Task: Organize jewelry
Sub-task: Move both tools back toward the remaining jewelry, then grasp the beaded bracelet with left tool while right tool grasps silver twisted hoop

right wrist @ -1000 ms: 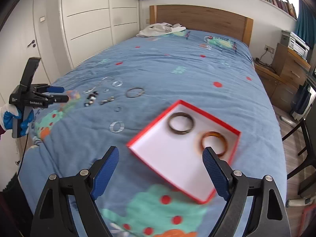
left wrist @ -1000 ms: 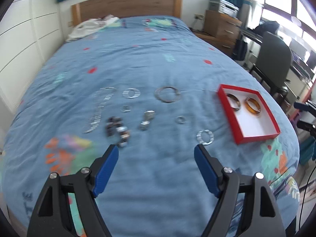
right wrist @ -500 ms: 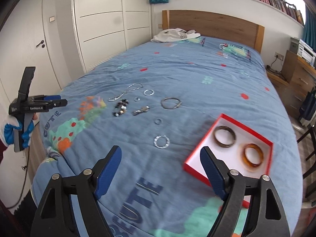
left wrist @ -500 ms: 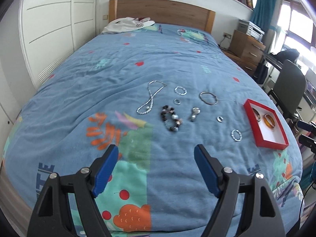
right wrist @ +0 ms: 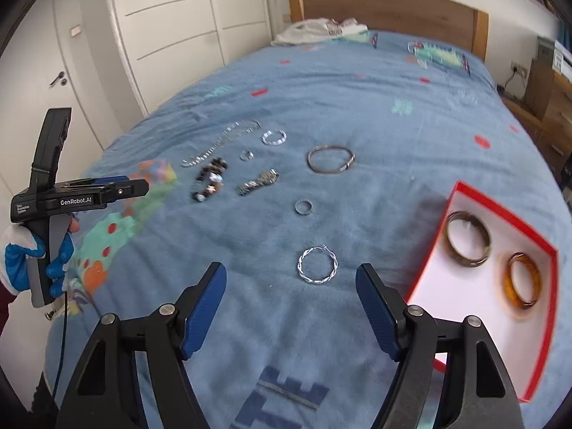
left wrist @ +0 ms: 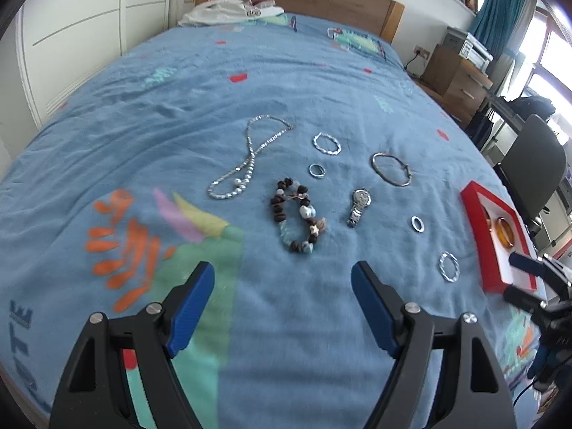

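Both tongs were spread wide and held nothing. The right gripper hovered over the blue bedspread with the twisted silver hoop lying flat just beyond its fingertips, and the red tray with a dark bangle and an amber bangle lay to its right. Farther off lay a small ring, a wire bangle and a wristwatch. The left gripper faced the beaded bracelet and the silver chain necklace. The hoop looked light, stiff and thin, probably slippery and sunk slightly into soft fabric; I would pinch across its rim at one side. The chain would go limp and dangle
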### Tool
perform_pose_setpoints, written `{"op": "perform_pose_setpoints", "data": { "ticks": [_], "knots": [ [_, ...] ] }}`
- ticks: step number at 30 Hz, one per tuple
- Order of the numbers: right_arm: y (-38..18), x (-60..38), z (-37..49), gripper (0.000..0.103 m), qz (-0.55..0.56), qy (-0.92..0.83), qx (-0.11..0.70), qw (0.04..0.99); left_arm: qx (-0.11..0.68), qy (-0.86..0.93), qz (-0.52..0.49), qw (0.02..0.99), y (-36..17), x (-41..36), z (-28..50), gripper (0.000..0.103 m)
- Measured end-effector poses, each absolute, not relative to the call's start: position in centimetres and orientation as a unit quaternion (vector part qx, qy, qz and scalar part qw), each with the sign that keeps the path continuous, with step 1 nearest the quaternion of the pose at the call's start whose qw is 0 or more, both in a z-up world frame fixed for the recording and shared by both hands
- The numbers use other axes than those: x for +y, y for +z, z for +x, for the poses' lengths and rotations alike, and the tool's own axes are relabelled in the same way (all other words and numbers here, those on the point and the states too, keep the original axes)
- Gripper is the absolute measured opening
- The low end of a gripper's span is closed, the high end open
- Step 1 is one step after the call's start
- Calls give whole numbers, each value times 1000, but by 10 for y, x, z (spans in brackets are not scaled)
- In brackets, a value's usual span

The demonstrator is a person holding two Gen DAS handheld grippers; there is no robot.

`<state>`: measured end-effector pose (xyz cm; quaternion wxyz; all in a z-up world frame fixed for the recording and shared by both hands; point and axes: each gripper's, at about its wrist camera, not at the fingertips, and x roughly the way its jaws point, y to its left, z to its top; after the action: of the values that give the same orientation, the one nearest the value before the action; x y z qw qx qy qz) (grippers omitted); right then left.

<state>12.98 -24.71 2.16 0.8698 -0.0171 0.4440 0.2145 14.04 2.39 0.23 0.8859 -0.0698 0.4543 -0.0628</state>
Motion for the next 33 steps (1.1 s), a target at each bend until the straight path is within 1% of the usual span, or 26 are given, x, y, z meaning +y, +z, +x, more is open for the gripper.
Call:
{"op": "perform_pose_setpoints", "data": {
  "ticks": [7,12,18,19,22,23,24,25,26,28,30,31,33],
  "knots": [
    [-22,-237,161,69,-11,201,480,854,476,-62,-65,875,-28,7,187,78],
    [-39,-234,176,65,-7,192,495,847,486,-52,-67,870,-45,1,211,78],
    [-54,-230,185,59,-13,188,509,840,490,-40,-70,868,-57,0,222,78],
    [-56,-230,184,58,-16,188,509,840,491,-39,-69,868,-59,0,222,77],
    [-57,-229,183,51,-19,190,509,839,489,-38,-63,869,-60,-2,222,76],
    [-58,-230,182,45,-19,190,509,839,488,-37,-62,870,-60,-3,221,76],
    [-58,-231,181,40,-19,190,510,839,485,-36,-61,872,-60,-3,219,72],
    [-58,-232,180,40,-19,190,509,839,484,-34,-60,872,-60,-2,219,62],
    [-57,-232,179,40,-18,191,509,839,483,-30,-59,873,-59,-1,218,56],
    [-56,-232,178,40,-17,194,508,839,479,-22,-52,876,-58,1,215,33],
    [-55,-230,176,40,-19,200,506,839,478,-15,-51,877,-56,4,212,21],
    [-53,-229,174,39,-22,204,504,839,477,-14,-59,877,-55,7,209,18],
    [-50,-228,170,39,-22,209,501,839,474,-11,-62,878,-51,10,204,17]
  ]
}}
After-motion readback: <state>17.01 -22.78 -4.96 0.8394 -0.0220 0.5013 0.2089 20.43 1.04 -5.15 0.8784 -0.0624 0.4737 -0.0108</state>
